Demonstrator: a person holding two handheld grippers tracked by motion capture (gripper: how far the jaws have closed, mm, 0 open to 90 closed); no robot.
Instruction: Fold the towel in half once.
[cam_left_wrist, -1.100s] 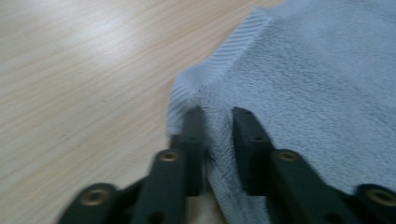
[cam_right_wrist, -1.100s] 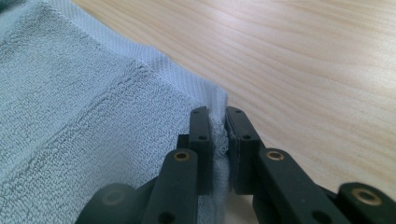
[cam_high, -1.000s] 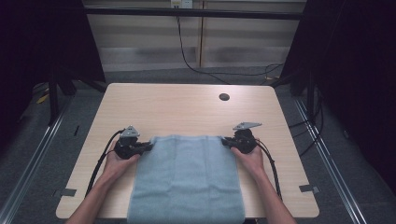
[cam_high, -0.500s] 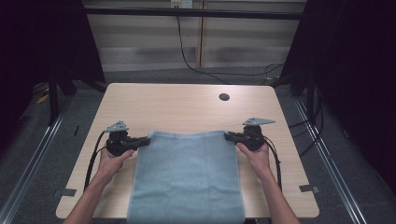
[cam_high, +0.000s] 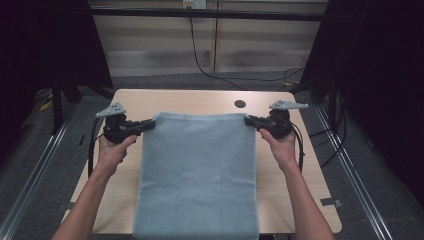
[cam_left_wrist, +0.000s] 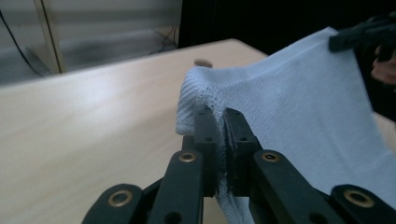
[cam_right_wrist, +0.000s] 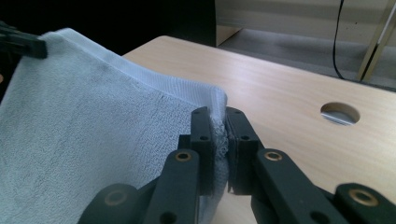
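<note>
Towel (cam_high: 200, 175), pale blue terry, is held up by its two far corners and stretched taut between the grippers, its body draped down toward the near edge of the wooden table (cam_high: 195, 102) and past it. One far corner is clamped in the left gripper (cam_high: 148, 124), whose jaws are closed on the bunched hem (cam_left_wrist: 198, 88). The opposite corner is pinched likewise in the right gripper (cam_high: 251, 120), jaws shut on the fabric. A round cable hole (cam_high: 240, 104) is seen in the tabletop beyond the towel, near the right gripper.
</note>
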